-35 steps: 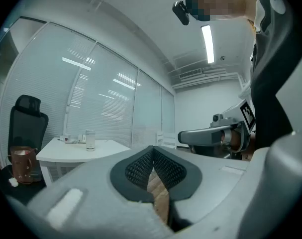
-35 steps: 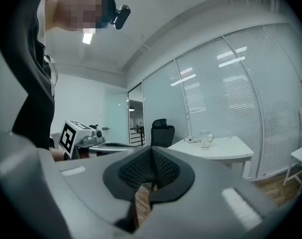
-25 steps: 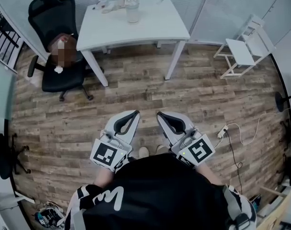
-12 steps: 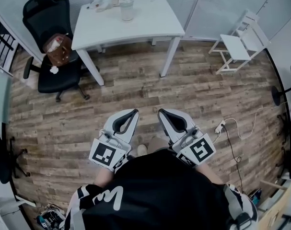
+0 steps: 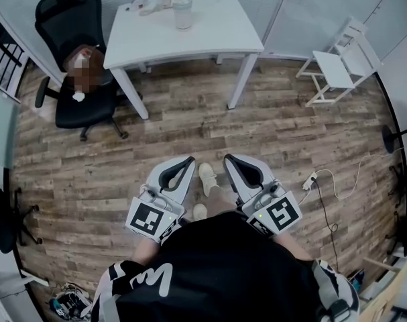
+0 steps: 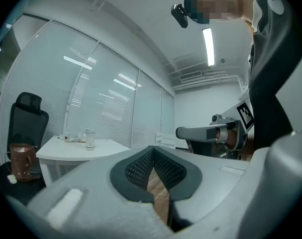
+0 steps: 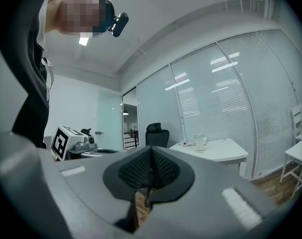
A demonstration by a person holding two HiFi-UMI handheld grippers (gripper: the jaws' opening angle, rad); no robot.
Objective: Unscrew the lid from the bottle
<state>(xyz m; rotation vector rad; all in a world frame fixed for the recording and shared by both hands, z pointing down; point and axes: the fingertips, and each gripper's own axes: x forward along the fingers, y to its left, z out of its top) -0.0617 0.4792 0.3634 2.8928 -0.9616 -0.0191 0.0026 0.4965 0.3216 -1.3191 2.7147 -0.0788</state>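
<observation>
**Hand-held grippers.** The left grey hand-held gripper (image 5: 184,162) and the right grey hand-held gripper (image 5: 230,161) are held low in front of the person's black-clad torso, side by side and pointing level toward the far wall. In the left gripper view, the ribbed black pads (image 6: 141,167) of the left hand-held gripper (image 6: 151,152) are pressed together at the tip with nothing between them. Only floor shows through the gap beneath. In the right gripper view, the right hand-held gripper (image 7: 151,153) is likewise pressed together and empty.

**Task item.** The clear, upright bottle with a pale lid (image 5: 183,12) stands on the white rectangular surface with white legs (image 5: 216,32), near its far edge. The lid appears to be in place. A few small white items (image 5: 149,4) lie just beside the bottle, at the far left corner.

**Relation.** The bottle is well apart from both hand-held grippers, ahead of them across a stretch of wood-plank floor (image 5: 190,123). From the left hand-held gripper the bottle (image 6: 90,139) sits ahead to the left. From the right hand-held gripper the bottle (image 7: 199,142) sits ahead to the right.

**Surroundings.** A black office chair (image 5: 69,25) stands left of the surface, and a small white wooden chair (image 5: 340,66) stands to its right.
</observation>
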